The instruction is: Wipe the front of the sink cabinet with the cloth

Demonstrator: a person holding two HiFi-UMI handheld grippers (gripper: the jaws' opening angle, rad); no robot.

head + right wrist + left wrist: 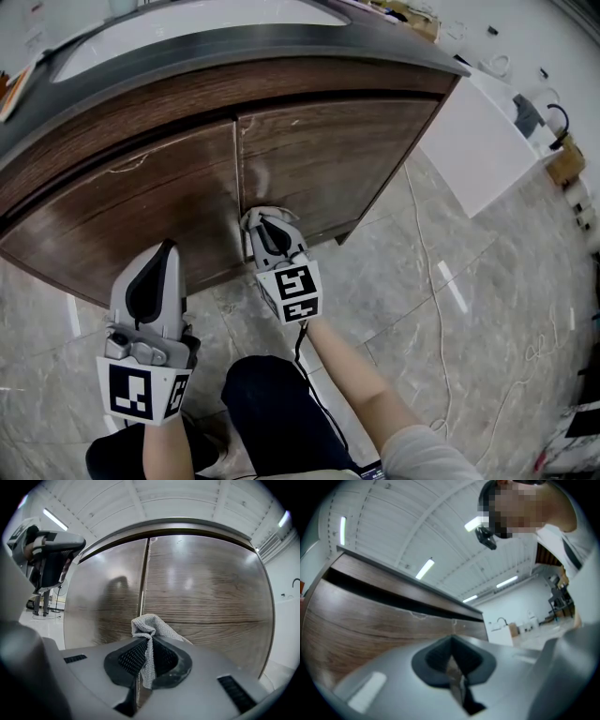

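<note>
My right gripper [146,654] has its jaws pinched on the cloth [151,625], a pale grey, waffle-textured rag bunched into a crumpled peak above the pads, with one thin edge hanging down between them. It is low on the front of the sink cabinet [206,588], just right of the seam between the two brown wood-grain doors. My left gripper [165,251] hangs near the left door's lower edge, jaws pressed together with nothing between them.
</note>
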